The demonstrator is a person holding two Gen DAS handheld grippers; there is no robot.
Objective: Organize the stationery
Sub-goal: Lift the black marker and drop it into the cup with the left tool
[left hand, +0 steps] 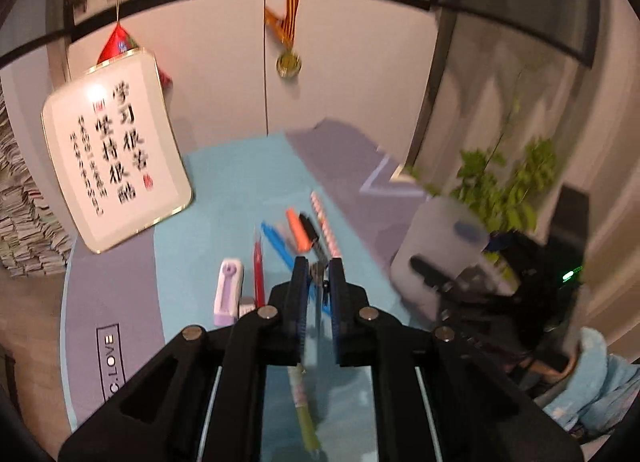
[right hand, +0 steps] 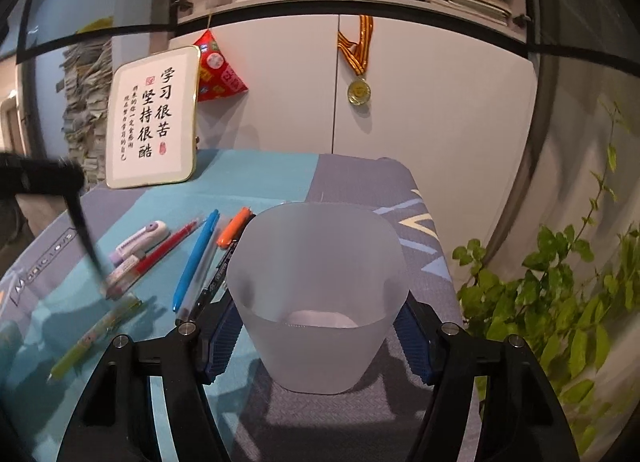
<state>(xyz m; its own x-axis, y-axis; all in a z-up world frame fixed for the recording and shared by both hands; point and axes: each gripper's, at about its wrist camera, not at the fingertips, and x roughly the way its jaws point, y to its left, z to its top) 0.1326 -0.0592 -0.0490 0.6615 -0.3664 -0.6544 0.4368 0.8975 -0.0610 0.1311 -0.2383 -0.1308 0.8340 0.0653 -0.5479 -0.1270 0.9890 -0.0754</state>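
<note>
The left gripper [left hand: 319, 274] has its jaws drawn close together on a thin dark pen [left hand: 318, 276]; in the left wrist view that pen is badly blurred, only a sliver showing between the blue pads, so its make cannot be read. The right wrist view shows it better: the same left gripper [right hand: 70, 192] enters from the left edge, mostly cut off, with the dark pen [right hand: 86, 240] hanging slantwise from it, lifted above the mat [right hand: 260, 178].

The right gripper [right hand: 318, 332] clasps a frosted translucent cup [right hand: 320, 294], a blue pad against each side, the cup standing upright on the mat's grey part. Something pale lies at the bottom of the cup, too hazy to name. In the left wrist view the cup [left hand: 436, 250] is a smeared white shape at the right, with the right gripper [left hand: 432, 274] dark and blurred before it.

The other stationery lies on the teal part of the mat. The right wrist view shows a purple correction tape [right hand: 140, 242], a red pen [right hand: 168, 250], a blue pen [right hand: 196, 258], a clear pen [right hand: 202, 276], an orange-capped marker [right hand: 236, 226] partly hidden behind the cup, and a green pen [right hand: 96, 336] nearest the camera. Only the left wrist view shows a pink striped pen [left hand: 326, 224], which the cup hides from the right camera. A framed calligraphy sign [right hand: 154, 118] leans against the cabinet.
</note>
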